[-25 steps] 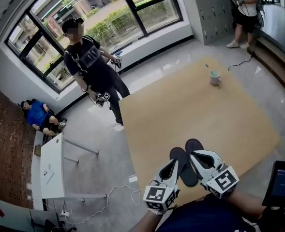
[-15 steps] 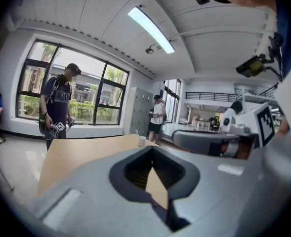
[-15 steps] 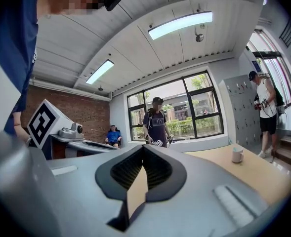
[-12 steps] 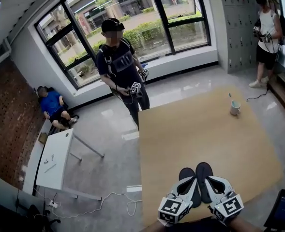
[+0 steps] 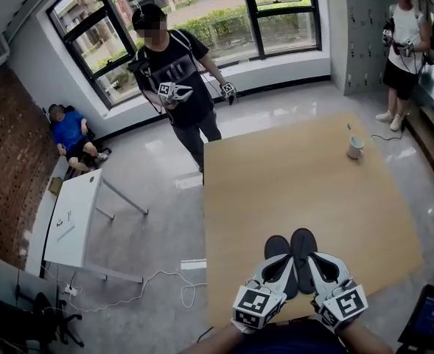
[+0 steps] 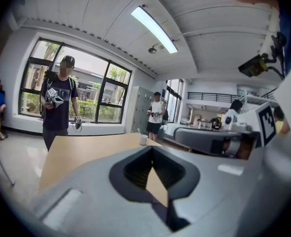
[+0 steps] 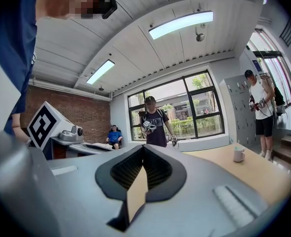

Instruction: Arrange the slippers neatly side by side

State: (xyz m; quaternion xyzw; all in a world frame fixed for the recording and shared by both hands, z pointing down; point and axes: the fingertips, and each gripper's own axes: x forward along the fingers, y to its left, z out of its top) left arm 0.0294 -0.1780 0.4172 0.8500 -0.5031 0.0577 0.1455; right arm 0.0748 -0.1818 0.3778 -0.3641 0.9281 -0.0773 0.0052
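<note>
Slippers lie as a dark pair at the near edge of the surface in the head view. They touch along their inner sides and sit more level than a second ago, when one lay ahead of the other, so the arranging looks nearly done. The left tool and right tool overlap their heels. Left gripper view: jaws together, gripping nothing. Right gripper view: likewise together and empty.

Brick wall, tall windows, glossy grey floor.
</note>
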